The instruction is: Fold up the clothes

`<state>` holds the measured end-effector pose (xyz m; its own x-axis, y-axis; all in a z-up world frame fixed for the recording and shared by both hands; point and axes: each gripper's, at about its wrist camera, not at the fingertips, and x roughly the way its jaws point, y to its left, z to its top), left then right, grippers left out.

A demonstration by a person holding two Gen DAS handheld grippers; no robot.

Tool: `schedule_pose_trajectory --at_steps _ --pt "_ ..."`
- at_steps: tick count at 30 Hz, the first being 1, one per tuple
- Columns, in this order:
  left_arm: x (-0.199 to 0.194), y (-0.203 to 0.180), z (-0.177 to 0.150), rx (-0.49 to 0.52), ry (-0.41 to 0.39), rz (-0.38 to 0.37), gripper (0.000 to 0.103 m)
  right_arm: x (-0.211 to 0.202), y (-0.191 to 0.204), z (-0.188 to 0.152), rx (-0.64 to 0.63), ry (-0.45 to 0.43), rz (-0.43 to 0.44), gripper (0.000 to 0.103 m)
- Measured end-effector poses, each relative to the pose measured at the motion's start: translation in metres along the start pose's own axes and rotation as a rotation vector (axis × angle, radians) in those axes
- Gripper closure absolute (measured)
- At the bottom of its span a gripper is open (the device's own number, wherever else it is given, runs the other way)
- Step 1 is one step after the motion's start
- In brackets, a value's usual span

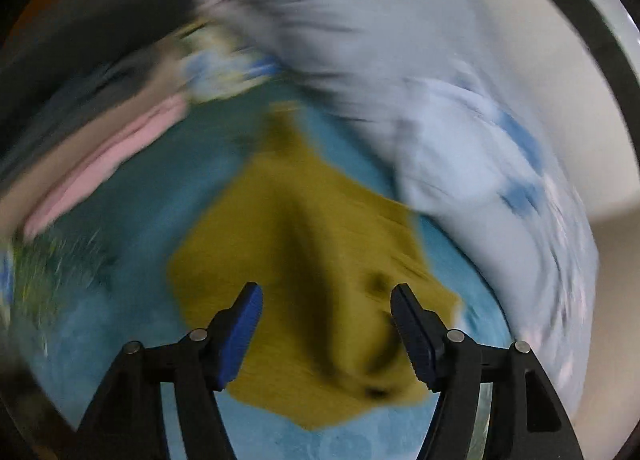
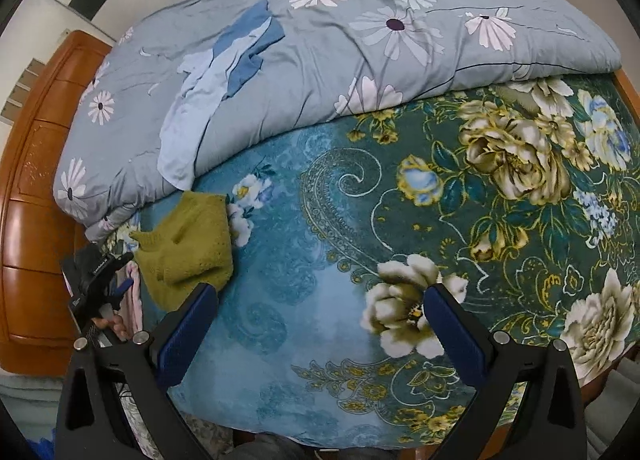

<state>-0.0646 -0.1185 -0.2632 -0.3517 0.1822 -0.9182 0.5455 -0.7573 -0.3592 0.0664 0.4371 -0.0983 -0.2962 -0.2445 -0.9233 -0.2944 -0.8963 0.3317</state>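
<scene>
both tongs stand wide, gripping nothing: the left tongs (image 1: 326, 334) above the folded olive-green knit garment (image 2: 188, 244), the right tongs (image 2: 320, 324) just beside it over the floral bedspread (image 2: 400, 219). behind the garment lies a grey daisy quilt (image 2: 340, 39) bearing a light-blue garment (image 2: 208, 99).

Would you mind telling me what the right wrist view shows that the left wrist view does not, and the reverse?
Only the right wrist view shows the wooden headboard, the big flowers on the green part of the bedspread, and the left gripper itself, beside the bed's edge. Only the left wrist view, which is blurred, shows a pink cloth. Both share the mustard knit garment, the light blue clothing on the grey floral duvet, and the blue bedspread. Both grippers are open.
</scene>
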Motion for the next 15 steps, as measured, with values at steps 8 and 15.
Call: schedule_pose_trajectory --at_steps 8,15 --pt "0.057 0.022 0.028 -0.204 0.185 -0.046 0.036 0.025 0.057 0.012 -0.11 0.041 0.001 0.0" --pt "0.05 0.026 0.011 -0.211 0.21 -0.047 0.096 0.039 0.093 0.018 -0.196 0.062 0.023 0.0"
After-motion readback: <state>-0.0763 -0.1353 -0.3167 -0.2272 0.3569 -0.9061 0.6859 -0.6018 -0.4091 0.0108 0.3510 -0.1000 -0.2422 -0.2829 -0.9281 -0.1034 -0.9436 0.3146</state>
